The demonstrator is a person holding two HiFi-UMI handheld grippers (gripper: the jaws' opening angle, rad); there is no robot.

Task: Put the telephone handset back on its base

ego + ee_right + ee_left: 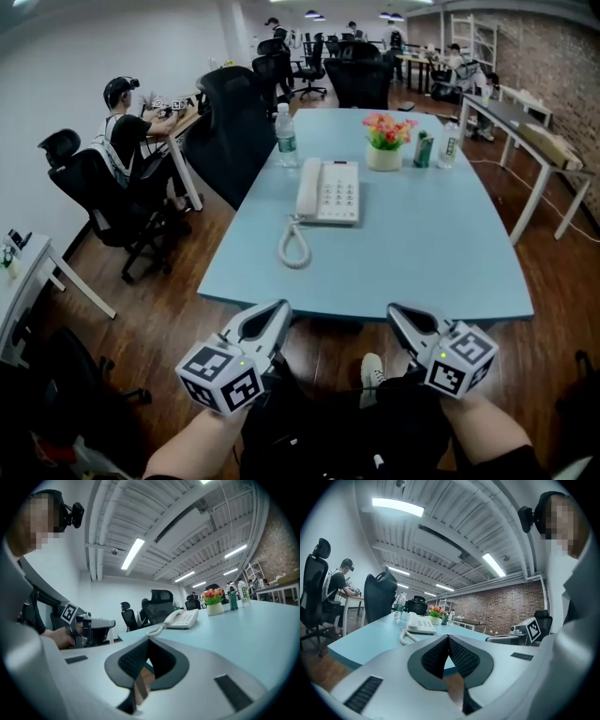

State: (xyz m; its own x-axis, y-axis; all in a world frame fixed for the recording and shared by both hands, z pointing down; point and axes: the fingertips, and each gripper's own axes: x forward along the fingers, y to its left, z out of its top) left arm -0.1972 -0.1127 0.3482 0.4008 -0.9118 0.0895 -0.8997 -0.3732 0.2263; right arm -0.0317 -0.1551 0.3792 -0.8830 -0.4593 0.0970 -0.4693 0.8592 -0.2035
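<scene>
Far across the pale blue bench (422,253), well apart from both tools, the white plastic telephone handset (308,187) lies along the left side of the white push-button base (338,193). It looks already seated in its cradle. Its long axis runs straight away from the person, and the coiled white cord (293,246) trails off its near end toward them.

The left gripper (278,307) and the right gripper (396,311) are both held low, short of the bench's near edge, pointing forward. In each gripper view the fingers are pressed together with nothing between them. The handset sits ahead and slightly left of centre, so the left gripper is the nearer one. If a grasp is needed, I judge it should open and close across the handset's narrow width.
</scene>
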